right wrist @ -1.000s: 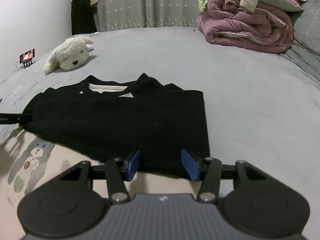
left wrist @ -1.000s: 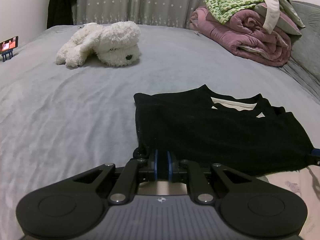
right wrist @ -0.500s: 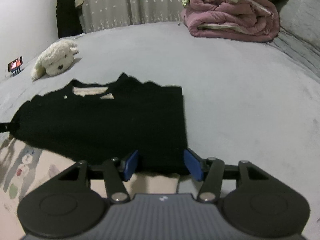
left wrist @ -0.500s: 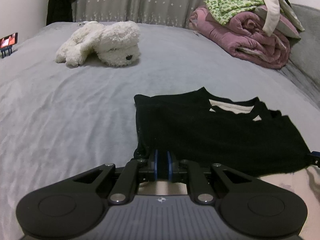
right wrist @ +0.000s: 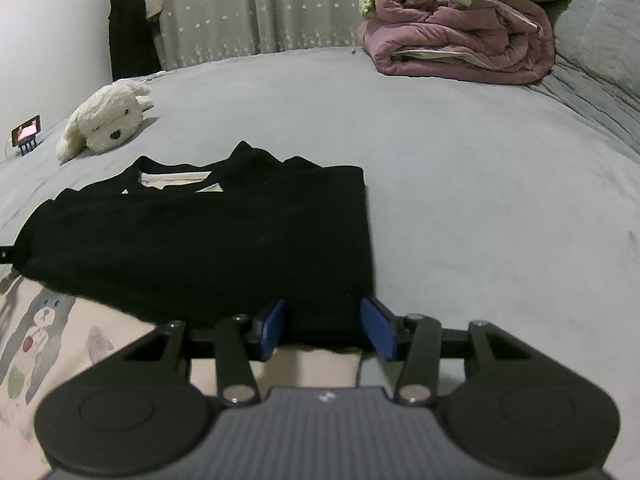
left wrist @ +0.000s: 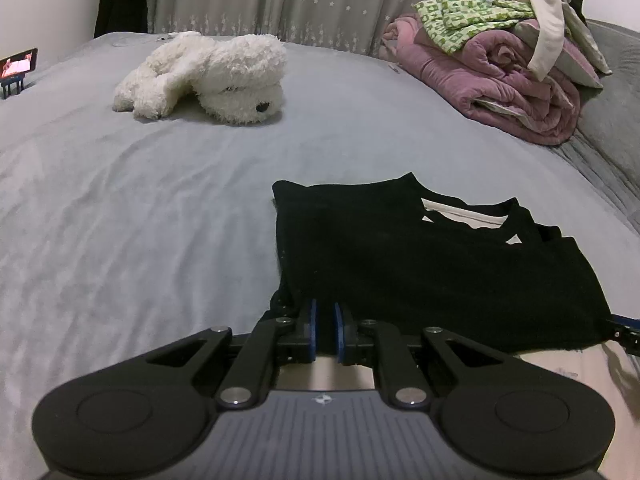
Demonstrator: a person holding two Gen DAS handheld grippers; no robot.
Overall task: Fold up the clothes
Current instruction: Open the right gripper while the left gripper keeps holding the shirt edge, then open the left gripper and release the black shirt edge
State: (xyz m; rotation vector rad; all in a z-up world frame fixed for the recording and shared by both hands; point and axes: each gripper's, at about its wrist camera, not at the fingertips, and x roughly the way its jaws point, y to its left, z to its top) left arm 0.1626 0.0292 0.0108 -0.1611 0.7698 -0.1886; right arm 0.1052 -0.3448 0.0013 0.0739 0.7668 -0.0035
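Garment: black top [left wrist: 420, 264], already folded into a rough rectangle, flat on the grey bed [left wrist: 140, 220], neckline at the far side with a pale inner layer showing.
Near edge: lying over a cream printed cloth [right wrist: 44, 320] at the bed's near side.
Left hand-held gripper [left wrist: 324, 330]: pressed together, pinching the near left corner of the top between the blue pads.
Right hand-held gripper [right wrist: 326, 330]: spread, closing a little at this instant; near right corner of the top between the blue pads, gaps visible on both sides, so not yet clamped.
Just changed: right jaws widened slightly half a second back, now narrowing again; view shifted a little toward the near right corner, with the top's right edge now sitting close to the right pad.
Unchanged: left pinch and left view essentially as a second ago; top's outline on the bed the same.
Meaning for task: probably lining up the right grasp to match the left, so both near corners can be lifted together for the next fold toward the neckline.
Progress, judged: side folds apparently done; final fold not yet begun.
Risk: right pads catching only the upper layer, or also the cream cloth beneath, giving a skewed fold.
Far left: white plush dog [left wrist: 208, 76] and a small phone on a stand [left wrist: 18, 68], well apart from the top.
Far right: pile of unfolded clothes on a purple quilt [left wrist: 512, 76], likely next.
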